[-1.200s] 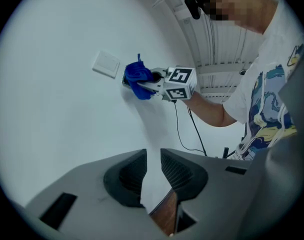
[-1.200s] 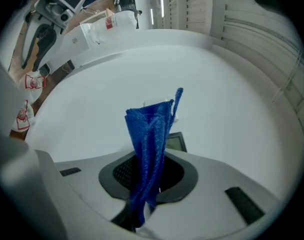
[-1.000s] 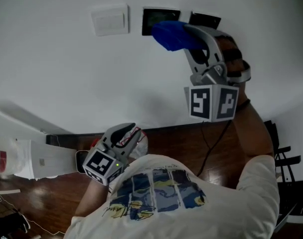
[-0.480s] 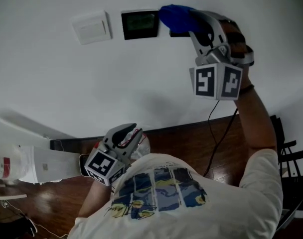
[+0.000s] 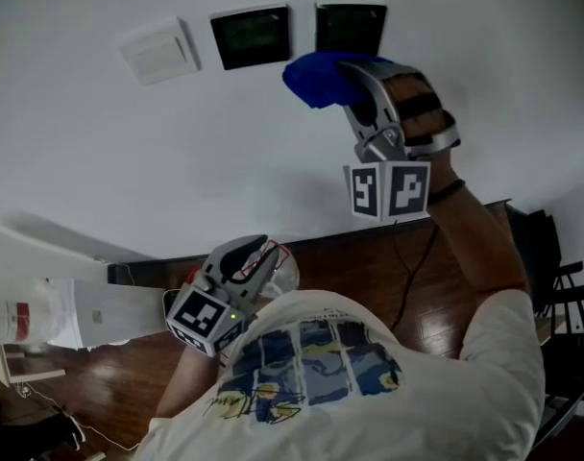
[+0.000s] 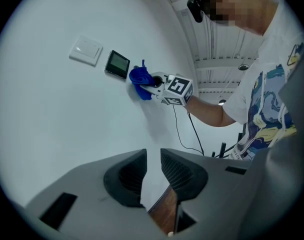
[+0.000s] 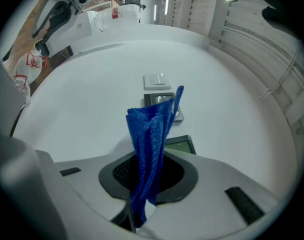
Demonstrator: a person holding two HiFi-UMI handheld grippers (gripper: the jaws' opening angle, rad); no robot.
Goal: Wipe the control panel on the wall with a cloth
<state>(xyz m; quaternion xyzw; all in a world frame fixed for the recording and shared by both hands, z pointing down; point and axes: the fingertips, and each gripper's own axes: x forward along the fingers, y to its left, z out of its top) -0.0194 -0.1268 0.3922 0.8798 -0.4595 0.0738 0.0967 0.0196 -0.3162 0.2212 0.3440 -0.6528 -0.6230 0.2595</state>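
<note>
Two dark control panels are set in the white wall, the left panel (image 5: 252, 36) and the right panel (image 5: 350, 27). My right gripper (image 5: 335, 77) is raised to the wall and shut on a blue cloth (image 5: 316, 78). The bunched cloth sits just below the right panel, toward the gap between the two. In the right gripper view the cloth (image 7: 149, 144) stands up from the jaws and hides part of one panel (image 7: 159, 100); the other panel (image 7: 178, 145) lies nearer. My left gripper (image 5: 242, 262) hangs low by my chest, shut and empty.
A white wall switch (image 5: 158, 51) sits left of the panels. Below run a dark skirting board and a wooden floor (image 5: 369, 277). A white box-like unit (image 5: 52, 310) stands at the left, a black cable (image 5: 400, 272) hangs down the wall, and dark furniture (image 5: 551, 286) is at the right.
The right gripper carried the cloth from between the panels over the right panel, then down off it; that panel now shows uncovered. The left gripper stayed low.
</note>
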